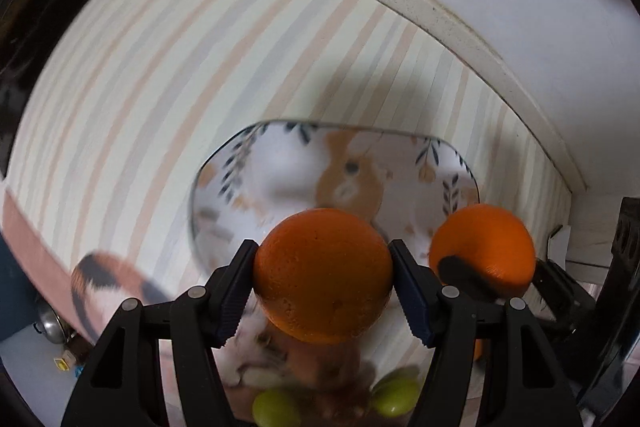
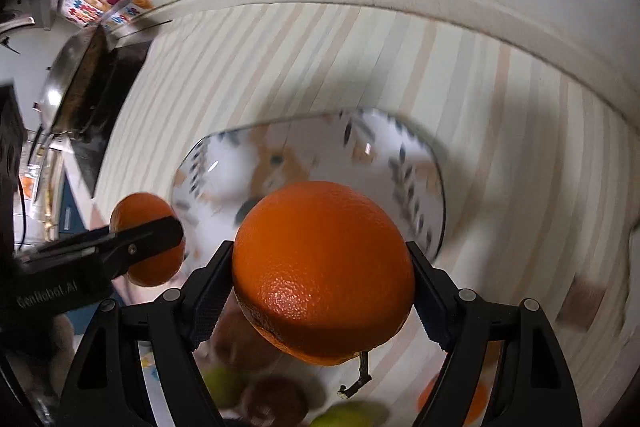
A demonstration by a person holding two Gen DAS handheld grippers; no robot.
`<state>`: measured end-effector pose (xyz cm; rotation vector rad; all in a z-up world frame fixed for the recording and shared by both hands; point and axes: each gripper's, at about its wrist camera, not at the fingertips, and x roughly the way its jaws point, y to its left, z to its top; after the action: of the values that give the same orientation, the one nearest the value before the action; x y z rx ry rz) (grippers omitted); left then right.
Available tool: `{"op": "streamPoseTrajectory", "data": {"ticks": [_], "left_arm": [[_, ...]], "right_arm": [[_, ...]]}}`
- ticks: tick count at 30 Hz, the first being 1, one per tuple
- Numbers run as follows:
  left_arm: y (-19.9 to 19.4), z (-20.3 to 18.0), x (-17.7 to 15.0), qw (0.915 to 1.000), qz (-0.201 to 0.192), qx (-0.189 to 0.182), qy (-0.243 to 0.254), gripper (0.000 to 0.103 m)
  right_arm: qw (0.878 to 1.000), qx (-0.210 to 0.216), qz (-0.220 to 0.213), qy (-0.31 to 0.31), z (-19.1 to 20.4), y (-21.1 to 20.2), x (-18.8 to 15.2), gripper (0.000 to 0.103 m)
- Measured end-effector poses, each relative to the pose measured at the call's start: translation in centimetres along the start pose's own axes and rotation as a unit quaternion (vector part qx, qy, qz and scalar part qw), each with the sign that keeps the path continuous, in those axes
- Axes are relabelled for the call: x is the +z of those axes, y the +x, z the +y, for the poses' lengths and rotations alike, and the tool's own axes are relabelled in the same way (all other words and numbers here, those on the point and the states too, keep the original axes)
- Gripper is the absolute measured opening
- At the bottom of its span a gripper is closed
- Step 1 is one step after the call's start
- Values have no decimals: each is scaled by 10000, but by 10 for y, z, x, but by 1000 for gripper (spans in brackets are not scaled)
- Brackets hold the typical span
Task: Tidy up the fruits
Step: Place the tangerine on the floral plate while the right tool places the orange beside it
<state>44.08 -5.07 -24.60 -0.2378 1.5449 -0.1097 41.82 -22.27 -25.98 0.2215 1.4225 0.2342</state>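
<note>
A desk under a pastel striped cloth (image 1: 160, 75) runs to a white tiled wall, and on it lies the landmark, a fox-patterned plate (image 1: 280, 163), bare of fruit as far as either view shows.

The left gripper (image 1: 323, 277) has its jaws clamped on one orange (image 1: 324, 275), held above the plate's near edge. The right gripper (image 2: 323, 283) has its jaws clamped on a second orange (image 2: 324, 275), also over the near side of the plate. In the left wrist view that second orange hangs just right of the first, the two close together.

Nearer than the plate, below both grippers, lie blurred green fruits (image 1: 394, 397) and a brown fruit (image 2: 276, 401).

Risks, as I judge them: each orange is round and gripped only at its sides, so a loose squeeze or a jolt could let it slip. With both grippers heading for the plate together, they may knock each other. Released from a height, an orange could roll off the shallow plate across the cloth.
</note>
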Motion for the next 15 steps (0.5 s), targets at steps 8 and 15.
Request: {"op": "streamPoseTrajectory", "data": {"ticks": [8, 15], "left_arm": [[49, 4, 41, 9973, 674, -172, -225, 64], [69, 1, 45, 9940, 1003, -237, -353, 64]], "right_arm": [[9980, -243, 459, -365, -2, 42, 33, 83], [9957, -182, 830, -360, -7, 62, 45, 84]]}}
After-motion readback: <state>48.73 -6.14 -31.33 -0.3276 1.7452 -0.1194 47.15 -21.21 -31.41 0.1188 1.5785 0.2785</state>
